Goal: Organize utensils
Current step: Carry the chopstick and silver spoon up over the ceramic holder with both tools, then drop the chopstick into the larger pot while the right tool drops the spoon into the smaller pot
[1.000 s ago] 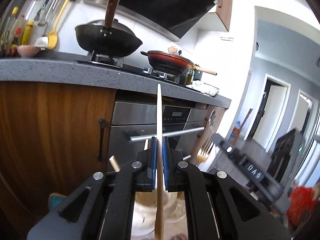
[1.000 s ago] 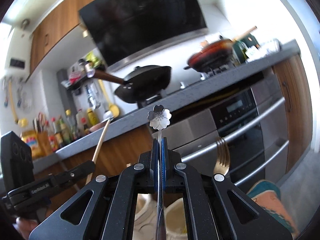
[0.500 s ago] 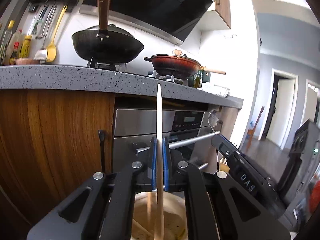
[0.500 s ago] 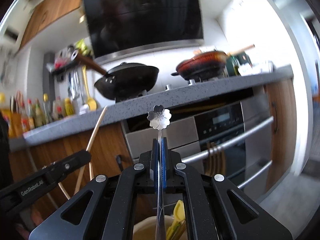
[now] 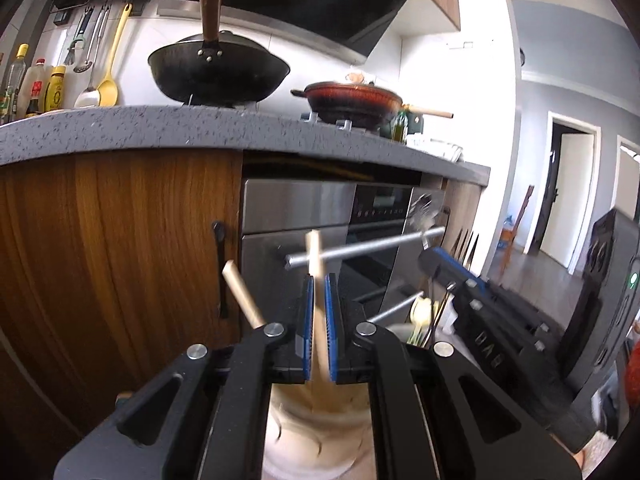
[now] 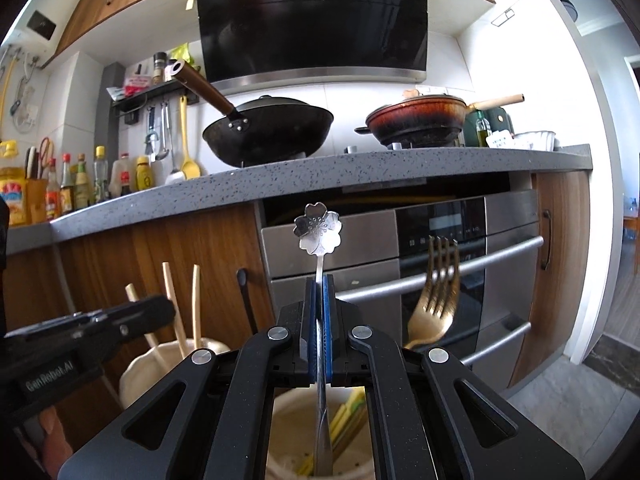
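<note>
Both claws grip: my left gripper (image 5: 318, 320) pinches a chopstick (image 5: 313, 256), right gripper (image 6: 319, 322) a flower-handled spoon (image 6: 318, 229); misaligned release misses the holders.

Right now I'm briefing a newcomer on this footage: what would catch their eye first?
Probably the flower-ended spoon, upright in the right gripper at centre frame, over a cream holder. Next, the wooden chopstick between the left gripper's jaws, above another cream holder. Behind, a black wok and a red pan sit on the grey counter.
</note>
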{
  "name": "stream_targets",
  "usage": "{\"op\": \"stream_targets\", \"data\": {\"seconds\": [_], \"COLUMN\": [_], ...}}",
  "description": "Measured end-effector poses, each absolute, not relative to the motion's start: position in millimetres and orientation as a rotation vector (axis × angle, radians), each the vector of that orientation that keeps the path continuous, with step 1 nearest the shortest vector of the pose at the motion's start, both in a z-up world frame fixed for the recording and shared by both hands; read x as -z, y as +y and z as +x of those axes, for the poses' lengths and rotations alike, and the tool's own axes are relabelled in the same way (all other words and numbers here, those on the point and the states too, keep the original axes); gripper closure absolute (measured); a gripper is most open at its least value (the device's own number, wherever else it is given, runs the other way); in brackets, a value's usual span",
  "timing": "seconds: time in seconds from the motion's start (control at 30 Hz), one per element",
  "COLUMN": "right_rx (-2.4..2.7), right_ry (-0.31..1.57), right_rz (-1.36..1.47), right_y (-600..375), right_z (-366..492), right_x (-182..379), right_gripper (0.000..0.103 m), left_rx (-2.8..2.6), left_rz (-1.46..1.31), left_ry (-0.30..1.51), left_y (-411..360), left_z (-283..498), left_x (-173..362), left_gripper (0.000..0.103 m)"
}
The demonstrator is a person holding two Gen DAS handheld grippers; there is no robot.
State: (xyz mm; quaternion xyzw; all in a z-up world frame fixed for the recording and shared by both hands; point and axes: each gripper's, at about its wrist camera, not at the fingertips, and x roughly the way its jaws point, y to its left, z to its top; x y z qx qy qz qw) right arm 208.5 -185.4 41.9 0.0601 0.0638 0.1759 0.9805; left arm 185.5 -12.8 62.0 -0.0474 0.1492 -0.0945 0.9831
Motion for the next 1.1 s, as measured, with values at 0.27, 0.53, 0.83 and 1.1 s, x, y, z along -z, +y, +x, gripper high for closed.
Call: {"op": "stream_targets", "data": {"seconds": [0.27,0.53,0.83,1.1], "right_rx": [-0.367,-0.383,-0.396,-0.412], "right_ry": [0.175,0.22,0.244,0.227], "right_rz": [0.151,0.134,0.137,0.175], "right_y": [-194.5,-197.2,-201.2,-211.2], "right_z": [200.8,190.9,182.1,164.9], "right_x": [-36.5,-29.5,-28.3,-30.8], "right_gripper": [0.099,0.099,0.093,0.049], "left_rx": [0.154,0.136,0.122,0.114], "left_rz": [-0.099,-0.067,-0.072,-0.088], "left_ry": [0.363,0.4,0.419,0.374], "left_y": [-9.9,-18.1,-16.9,-11.8], "left_z": [177.8,173.1,164.1,143.7], "left_x": [-53.1,-49.5,-51.2,-64.0], "left_gripper": [0.097,0.097,0.085,0.067]}}
